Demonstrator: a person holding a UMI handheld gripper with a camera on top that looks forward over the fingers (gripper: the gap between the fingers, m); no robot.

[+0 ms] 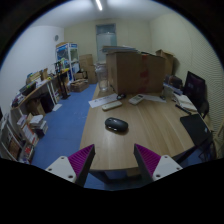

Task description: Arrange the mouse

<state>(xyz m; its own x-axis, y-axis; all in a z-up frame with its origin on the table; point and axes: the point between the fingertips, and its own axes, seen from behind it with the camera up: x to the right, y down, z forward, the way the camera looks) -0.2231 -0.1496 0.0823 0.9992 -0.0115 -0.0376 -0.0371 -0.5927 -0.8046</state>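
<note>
A black mouse [117,125] lies on the wooden table [150,125], near its left side, well beyond my fingers. My gripper [112,160] is open and empty, held above the table's near edge. Its two magenta pads [79,160] stand wide apart with nothing between them.
A white keyboard [111,104] and papers [137,98] lie at the table's far end. A monitor [195,88] and a dark laptop [195,127] stand on the right. Cardboard boxes [135,70] stand behind the table. Shelves [35,100] line the left wall across blue floor.
</note>
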